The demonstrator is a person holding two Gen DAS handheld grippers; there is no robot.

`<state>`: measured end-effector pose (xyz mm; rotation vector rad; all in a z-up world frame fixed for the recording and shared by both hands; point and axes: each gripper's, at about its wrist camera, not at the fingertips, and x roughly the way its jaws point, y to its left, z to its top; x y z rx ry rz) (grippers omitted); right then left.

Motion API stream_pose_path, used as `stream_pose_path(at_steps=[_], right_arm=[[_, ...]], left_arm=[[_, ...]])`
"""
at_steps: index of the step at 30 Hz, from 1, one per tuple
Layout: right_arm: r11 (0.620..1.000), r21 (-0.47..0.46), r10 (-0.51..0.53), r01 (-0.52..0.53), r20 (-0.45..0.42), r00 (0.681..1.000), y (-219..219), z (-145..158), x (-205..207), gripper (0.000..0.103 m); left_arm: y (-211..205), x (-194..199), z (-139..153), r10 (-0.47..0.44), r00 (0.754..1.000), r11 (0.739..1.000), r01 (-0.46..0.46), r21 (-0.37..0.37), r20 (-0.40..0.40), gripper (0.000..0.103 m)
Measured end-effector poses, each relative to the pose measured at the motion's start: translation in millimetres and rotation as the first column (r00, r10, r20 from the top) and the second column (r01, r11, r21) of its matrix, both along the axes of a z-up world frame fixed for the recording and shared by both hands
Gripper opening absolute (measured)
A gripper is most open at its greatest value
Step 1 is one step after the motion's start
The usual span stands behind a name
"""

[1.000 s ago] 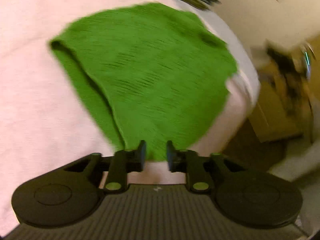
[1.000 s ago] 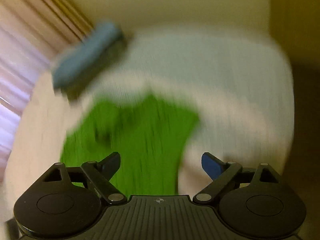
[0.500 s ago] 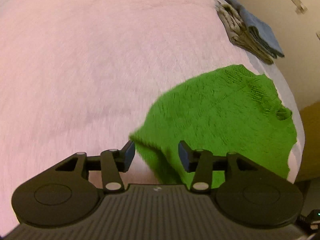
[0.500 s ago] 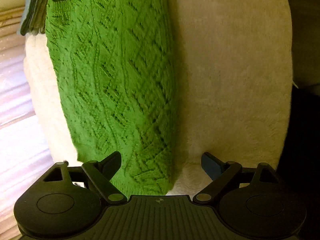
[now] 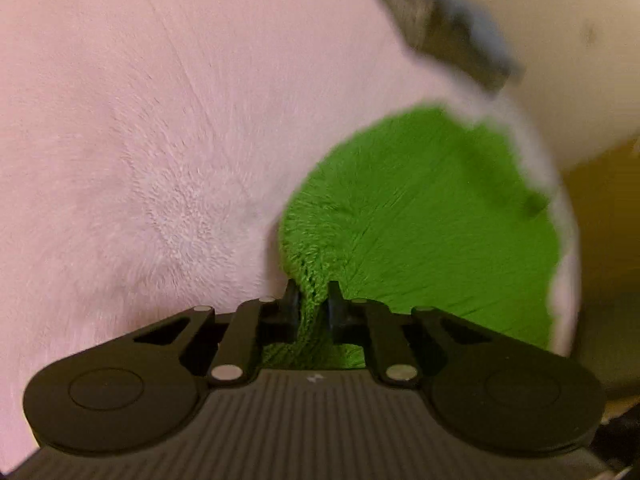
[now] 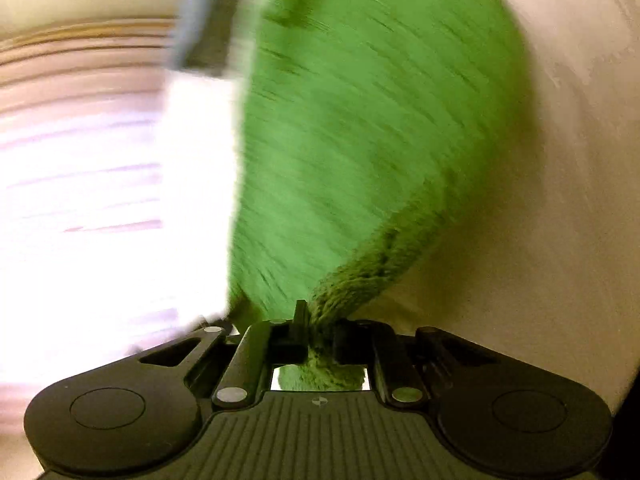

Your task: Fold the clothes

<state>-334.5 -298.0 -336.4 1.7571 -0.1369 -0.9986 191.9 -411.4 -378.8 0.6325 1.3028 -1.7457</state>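
From the left wrist, the left gripper [image 5: 313, 305] has just closed and pinches a corner of the bright green knitted garment [image 5: 420, 216], which lies on the pale pink fluffy blanket [image 5: 140, 160]. From the right wrist, the right gripper [image 6: 320, 320] has just clamped another bunched edge of the garment [image 6: 360, 140].

Green knit sweater [image 5: 420, 216], pink blanket [image 5: 140, 140]

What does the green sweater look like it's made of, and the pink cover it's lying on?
The green sweater looks like chunky knitted yarn, wool or acrylic, matte; loops show beside the left claw. The pink cover seems plush fleece: short, soft nap brushed in swirls.
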Motion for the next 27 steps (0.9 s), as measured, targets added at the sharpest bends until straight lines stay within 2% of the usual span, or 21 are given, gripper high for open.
stream_pose_path(at_steps=[3,5,7,10,13,14,18,19,21,22,24,26,27], right_arm=[[0.981,-0.191,0.026,-0.032,-0.031,0.999,-29.8,73.8,-17.7,0.008],[0.946,-0.317,0.055,-0.069,-0.053,0.997,-48.0,126.5,-27.8,0.008],[0.898,-0.427,0.088,-0.108,-0.066,0.994,-64.7,177.4,-36.0,0.008],[0.823,-0.545,0.145,-0.16,-0.071,0.987,-96.7,236.6,-33.4,0.008],[0.779,-0.595,0.205,-0.198,-0.056,0.977,-148.6,269.6,-10.5,0.008],[0.769,-0.603,0.227,-0.211,-0.051,0.973,-168.0,277.7,0.8,0.007],[0.794,-0.551,0.324,-0.256,0.028,0.945,-232.6,292.3,56.6,0.008],[0.789,-0.545,0.345,-0.283,0.013,0.939,-249.2,292.9,68.6,0.008],[0.77,-0.543,0.388,-0.336,-0.02,0.921,-267.6,297.5,84.7,0.008],[0.75,-0.552,0.421,-0.363,-0.025,0.907,-265.5,296.3,88.5,0.008],[0.687,-0.579,0.497,-0.44,-0.068,0.865,-240.6,292.4,80.9,0.008],[0.615,-0.597,0.561,-0.516,-0.128,0.818,-213.3,288.2,69.3,0.008],[0.594,-0.591,0.588,-0.546,-0.144,0.796,-201.0,279.1,56.5,0.008]], left_arm=[[32.5,26.2,64.4,0.088,0.985,0.992,-0.1,-0.082,-0.147,0.008],[58.2,31.1,116.7,0.088,0.979,0.976,-0.122,-0.183,-0.184,0.008],[82.7,35.9,169.0,0.09,0.973,0.946,-0.15,-0.289,-0.212,0.008],[114.8,51.0,247.8,0.13,0.963,0.864,-0.227,-0.449,-0.237,0.005],[122.0,64.5,302.7,0.198,0.956,0.792,-0.285,-0.54,-0.214,0.005],[121.1,68.2,317.3,0.232,0.953,0.766,-0.303,-0.567,-0.196,0.0],[114.3,84.6,364.4,0.374,0.906,0.652,-0.411,-0.638,-0.201,0.0],[114.4,87.8,373.9,0.404,0.895,0.63,-0.422,-0.652,-0.189,0.0],[118.0,92.3,381.4,0.471,0.865,0.619,-0.462,-0.635,-0.171,0.0],[122.3,89.4,378.3,0.493,0.855,0.625,-0.478,-0.617,-0.162,0.0],[137.1,83.3,367.6,0.525,0.84,0.644,-0.499,-0.58,-0.139,0.0],[159.4,77.6,341.3,0.553,0.824,0.67,-0.527,-0.524,-0.122,0.0],[171.7,75.1,324.3,0.569,0.814,0.682,-0.548,-0.484,-0.118,0.001]])
